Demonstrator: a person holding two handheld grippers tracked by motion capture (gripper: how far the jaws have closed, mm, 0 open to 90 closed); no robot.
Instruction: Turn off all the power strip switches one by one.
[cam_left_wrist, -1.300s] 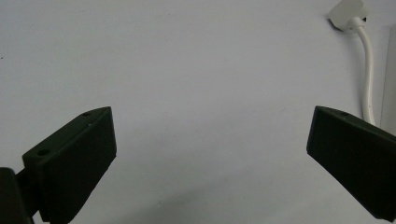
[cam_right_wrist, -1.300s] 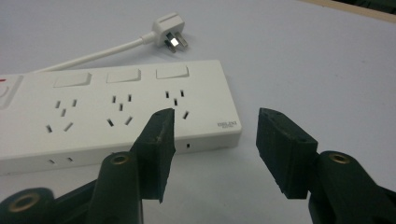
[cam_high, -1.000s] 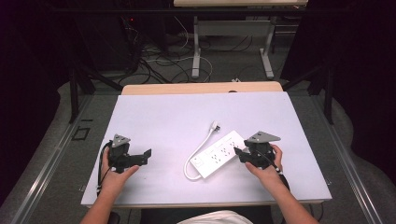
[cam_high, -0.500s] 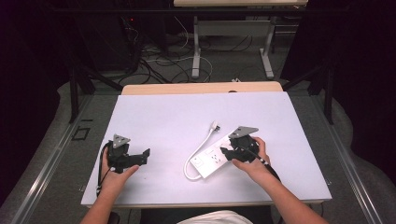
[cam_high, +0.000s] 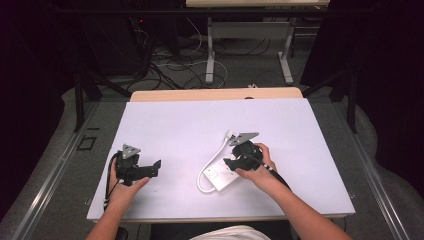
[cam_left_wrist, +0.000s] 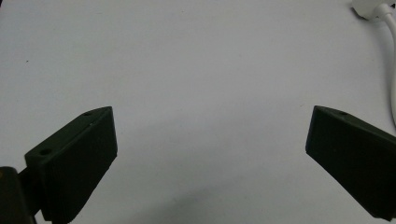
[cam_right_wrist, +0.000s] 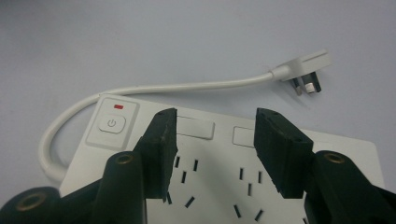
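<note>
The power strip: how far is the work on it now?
Done: the right gripper is over the white power strip, fingers apart, gripping nothing. In hand: this approach. Left: grasping it; its plug lies free on the table. The left gripper waits open.

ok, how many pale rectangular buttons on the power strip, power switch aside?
2 in the right gripper view: one button beside the power switch, another right of it on the power strip. The jaws may hide more.

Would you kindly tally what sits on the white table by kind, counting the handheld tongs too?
Power strip, white, with its cord and plug: 1
Handheld tongs, black: 2, left and right
Total: 3
</note>
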